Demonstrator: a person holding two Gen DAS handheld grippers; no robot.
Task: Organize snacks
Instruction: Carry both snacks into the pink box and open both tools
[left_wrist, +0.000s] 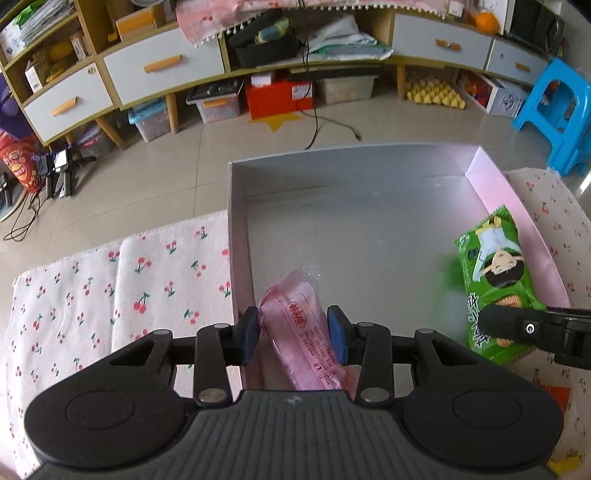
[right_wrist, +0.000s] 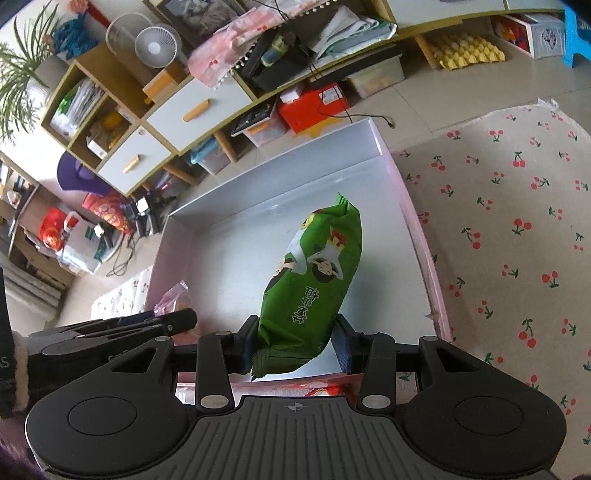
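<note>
We held the left gripper (left_wrist: 295, 332) clamped on 1 pink snack packet (left_wrist: 306, 332) at lower centre, and the right gripper (right_wrist: 295, 343) clamped on 1 green snack packet (right_wrist: 314, 288), both over the pink box (left_wrist: 236, 221)

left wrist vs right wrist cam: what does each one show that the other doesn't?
Left wrist only: the left tool shut on the pink snack pack, close up; blue stool at far right.

Right wrist only: the right tool shut on the green snack pack, close up; white fan and a plant on the shelf unit.

Both: the open box, both packs over it, cherry-print cloth, the drawers behind.
</note>
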